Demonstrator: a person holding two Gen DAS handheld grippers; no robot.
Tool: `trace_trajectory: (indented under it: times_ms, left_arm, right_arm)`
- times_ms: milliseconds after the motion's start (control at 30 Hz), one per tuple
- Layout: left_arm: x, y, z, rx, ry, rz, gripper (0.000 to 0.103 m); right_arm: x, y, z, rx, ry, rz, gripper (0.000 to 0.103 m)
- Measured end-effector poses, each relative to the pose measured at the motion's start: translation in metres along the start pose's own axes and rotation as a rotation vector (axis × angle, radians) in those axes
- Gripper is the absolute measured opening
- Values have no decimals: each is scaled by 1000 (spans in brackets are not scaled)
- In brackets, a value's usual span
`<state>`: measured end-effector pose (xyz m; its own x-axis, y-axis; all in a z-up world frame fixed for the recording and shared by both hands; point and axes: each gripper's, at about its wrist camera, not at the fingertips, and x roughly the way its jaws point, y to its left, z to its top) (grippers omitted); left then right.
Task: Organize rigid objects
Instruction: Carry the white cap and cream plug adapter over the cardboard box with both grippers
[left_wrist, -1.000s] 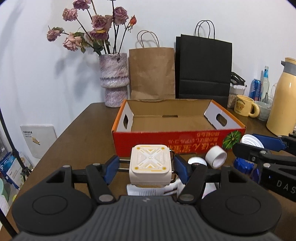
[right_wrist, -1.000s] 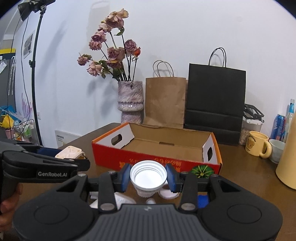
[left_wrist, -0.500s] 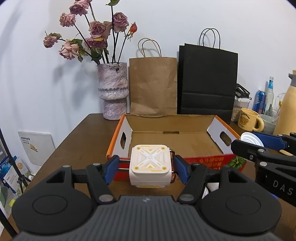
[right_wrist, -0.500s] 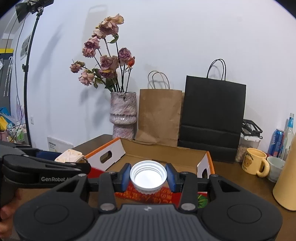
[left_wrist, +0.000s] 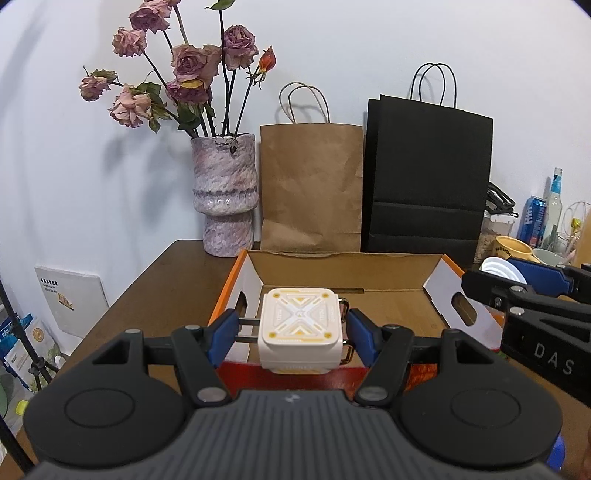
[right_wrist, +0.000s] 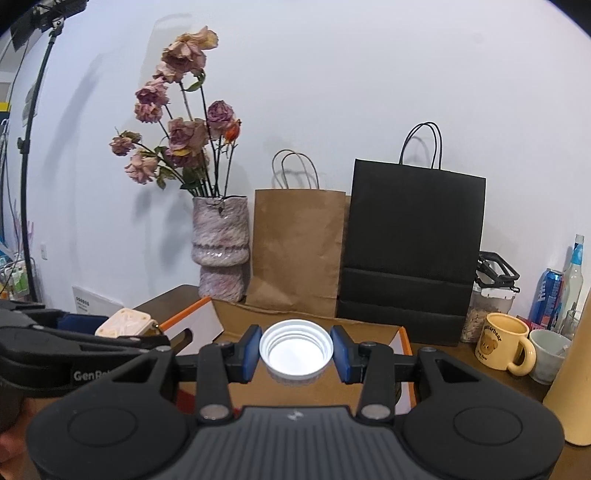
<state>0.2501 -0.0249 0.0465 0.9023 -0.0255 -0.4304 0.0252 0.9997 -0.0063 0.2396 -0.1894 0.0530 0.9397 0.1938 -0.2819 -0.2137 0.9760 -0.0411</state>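
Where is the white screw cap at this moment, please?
The white screw cap sits mouth-up, clamped in the right gripper, centre of the right wrist view, held above the open cardboard box, in front of the paper bags.

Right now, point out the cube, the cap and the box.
cube (left_wrist: 300, 318), left wrist view, patterned top face
cap (right_wrist: 295, 350), right wrist view, white inside
box (left_wrist: 441, 274), left wrist view, right end flap

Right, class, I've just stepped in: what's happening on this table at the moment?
A person holds a gripper in each hand. The left gripper is clamped on a white and yellow cube-shaped block; the right gripper is clamped on a white screw cap, open side up. Both are held in the air at the near edge of an orange cardboard box on the wooden table. Neither item is in the box yet.
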Motion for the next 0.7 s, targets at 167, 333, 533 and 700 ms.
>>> trace_trajectory:
  times_ms: [167,333,533,700]
  left_arm:
    - [17,-3,10,-13,0,7,66]
    - [35,-6,19,-26,-2,14,66]
    - [58,-7,27,-31,2,28,66]
    - [78,-6,32,-34,15,44,66]
  right_arm:
    - [20,-4,5,-3,17,-2,40]
    - [42,-8,7,0,35,0,40]
    - [72,-14,9,5,66,2,40]
    - [94,-17,6,7,101,12,40]
